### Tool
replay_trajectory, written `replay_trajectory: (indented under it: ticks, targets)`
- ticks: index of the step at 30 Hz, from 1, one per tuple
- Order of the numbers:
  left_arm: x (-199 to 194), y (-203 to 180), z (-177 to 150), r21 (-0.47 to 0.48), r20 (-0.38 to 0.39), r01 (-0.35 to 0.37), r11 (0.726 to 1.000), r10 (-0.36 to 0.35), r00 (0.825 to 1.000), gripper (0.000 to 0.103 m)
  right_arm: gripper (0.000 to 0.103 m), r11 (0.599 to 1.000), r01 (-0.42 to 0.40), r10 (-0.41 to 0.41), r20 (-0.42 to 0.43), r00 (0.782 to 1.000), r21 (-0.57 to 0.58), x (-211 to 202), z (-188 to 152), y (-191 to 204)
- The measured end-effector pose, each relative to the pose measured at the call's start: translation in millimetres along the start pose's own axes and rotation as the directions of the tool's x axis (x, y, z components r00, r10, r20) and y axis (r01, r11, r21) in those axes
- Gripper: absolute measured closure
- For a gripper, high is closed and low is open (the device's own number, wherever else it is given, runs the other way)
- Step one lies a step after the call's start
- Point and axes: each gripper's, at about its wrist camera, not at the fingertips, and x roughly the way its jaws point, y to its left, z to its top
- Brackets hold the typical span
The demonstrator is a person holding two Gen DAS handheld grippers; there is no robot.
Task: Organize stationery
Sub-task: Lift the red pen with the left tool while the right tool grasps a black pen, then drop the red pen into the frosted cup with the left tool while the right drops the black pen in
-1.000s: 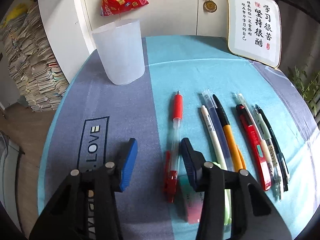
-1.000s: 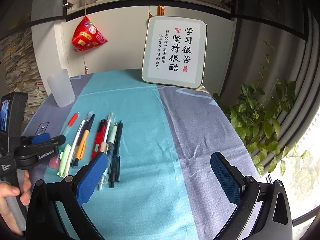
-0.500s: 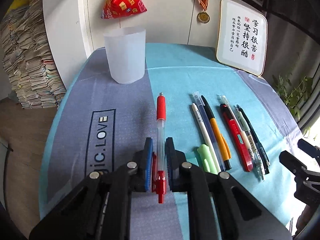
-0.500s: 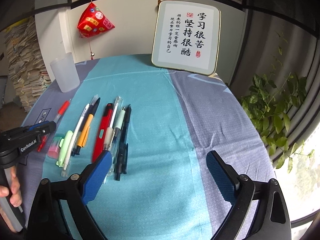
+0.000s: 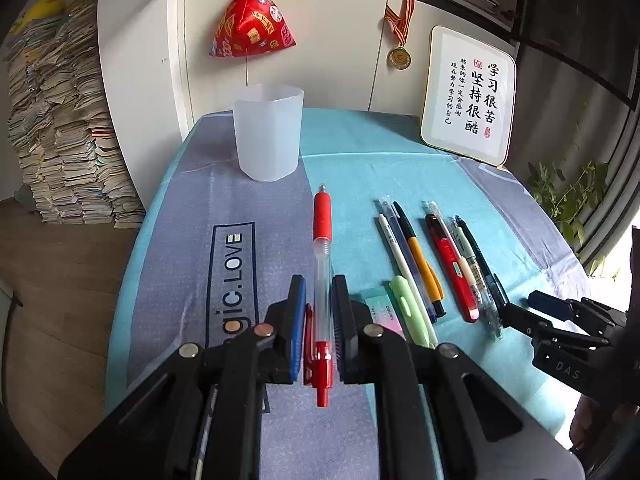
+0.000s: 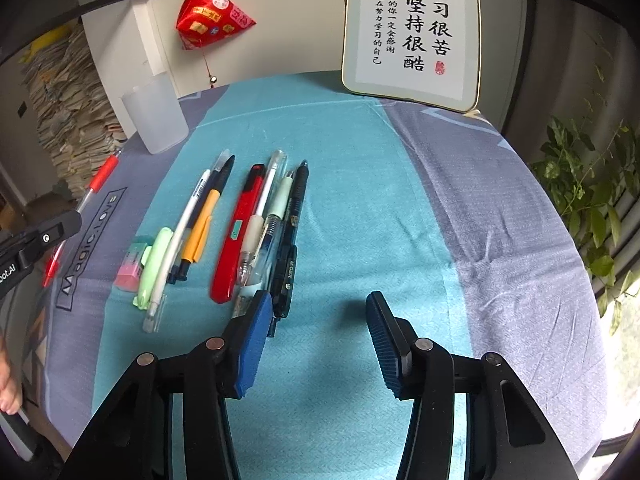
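My left gripper [image 5: 319, 296] is shut on a red pen [image 5: 322, 240] near its clip end, and the pen's tip points toward the translucent cup [image 5: 267, 132]. From the right wrist view, that red pen [image 6: 102, 174] slants up at the far left, near the cup [image 6: 156, 116]. Several pens lie in a row on the teal cloth, among them a black pen [image 6: 294, 216] at the right end. My right gripper [image 6: 318, 304] hovers low just right of the black pen. Its jaws are closing with nothing between them.
A pink and green eraser [image 6: 130, 262], a green highlighter [image 6: 154, 256], an orange pen [image 6: 202, 224] and a red cutter [image 6: 238, 232] lie in the row. A framed calligraphy board [image 6: 412, 32] leans at the back. A plant [image 6: 592, 184] stands off the right edge.
My left gripper shut on the red pen and drew back with it. My right gripper came down toward the near end of the pen row, and its jaws narrowed.
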Motion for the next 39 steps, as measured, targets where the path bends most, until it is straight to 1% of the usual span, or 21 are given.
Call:
replay_trajectory:
  ticks: [3,4,5,6,7,8,9,13,16,19,22,25,27,30,32,33,36,39]
  targets:
    - [-2.3,2.8,-2.6,-0.008,0.000,0.002,1.000,-0.002,1.000,0.092,0.051,1.000,-0.002,0.002,-0.009,1.000,-0.006,0.8,0.3,4.0]
    - [-2.8,3.6,-3.0,-0.013,0.000,0.005,1.000,-0.005,1.000,0.092,0.051,1.000,0.005,-0.005,-0.005,1.000,-0.012,2.0,0.2,6.5]
    - [-3.3,4.2,-3.5,-0.015,0.001,0.004,1.000,-0.004,1.000,0.092,0.054,0.999,0.028,-0.028,-0.005,1.000,-0.021,4.2,-0.6,9.1]
    - [-4.1,4.8,-4.6,-0.014,0.000,0.003,1.000,-0.003,1.000,0.092,0.064,0.998,0.058,-0.059,-0.011,0.998,-0.034,7.3,-1.5,11.2]
    - [-4.7,5.2,-5.4,-0.013,-0.002,0.003,1.000,-0.003,1.000,0.092,0.068,0.996,0.079,-0.079,0.002,0.997,-0.049,7.2,-1.9,13.0]
    - [-5.5,5.3,-5.9,-0.010,-0.002,0.003,1.000,-0.003,1.000,0.092,0.076,0.996,0.076,-0.076,0.007,0.997,-0.046,6.3,-2.7,13.8]
    - [-7.4,5.3,-6.5,-0.009,0.000,0.005,1.000,-0.005,1.000,0.092,0.086,0.997,0.069,-0.069,0.010,0.998,-0.035,5.2,-3.3,12.7]
    - [-18.4,6.9,-6.2,-0.002,0.018,0.024,1.000,-0.024,1.000,0.092,0.087,1.000,0.013,-0.013,0.020,1.000,0.026,0.7,-4.7,1.8]
    - [-28.0,9.2,-4.8,-0.002,0.036,0.036,0.999,-0.036,0.999,0.092,0.087,0.999,0.005,-0.007,0.052,0.999,0.036,-13.2,-1.0,-2.6]
    - [-34.9,12.2,-1.5,-0.004,0.053,0.031,1.000,-0.031,0.998,0.092,0.087,1.000,-0.011,0.009,0.088,0.996,0.029,-29.3,7.2,-1.6]
    - [-40.6,16.6,2.2,-0.009,0.066,0.032,0.999,-0.031,0.997,0.092,0.087,0.999,-0.025,0.022,0.124,0.992,0.020,-45.4,16.7,0.0]
    - [-46.6,20.1,5.7,-0.008,0.077,0.016,1.000,-0.016,0.997,0.092,0.087,0.998,-0.052,0.046,0.158,0.986,0.032,-60.1,26.9,-0.8]
    - [-50.7,22.4,7.9,-0.006,0.080,0.021,1.000,-0.020,0.997,0.092,0.087,0.998,-0.052,0.045,0.185,0.982,0.036,-68.8,34.1,-0.9]
    - [-58.6,24.3,10.6,0.006,0.093,0.020,1.000,-0.020,0.995,0.092,0.087,0.995,-0.093,0.083,0.215,0.973,0.036,-80.2,43.8,1.0]
    - [-64.1,24.4,13.1,0.019,0.099,0.033,0.999,-0.035,0.994,0.092,0.087,0.995,-0.096,0.088,0.233,0.969,0.027,-87.0,50.5,4.8]
    - [-66.5,24.9,15.5,0.028,0.100,0.042,0.999,-0.044,0.994,0.092,0.087,0.995,-0.096,0.088,0.242,0.966,0.019,-90.1,53.8,7.6]
    - [-68.9,28.4,26.5,0.058,0.084,0.074,0.996,-0.079,0.993,0.092,0.087,0.992,-0.127,0.124,0.259,0.958,-0.007,-98.3,63.6,14.7]
    - [-67.0,33.2,42.0,0.099,0.047,0.070,0.993,-0.075,0.996,0.092,0.087,0.991,-0.129,0.132,0.279,0.951,-0.030,-105.7,72.7,21.6]
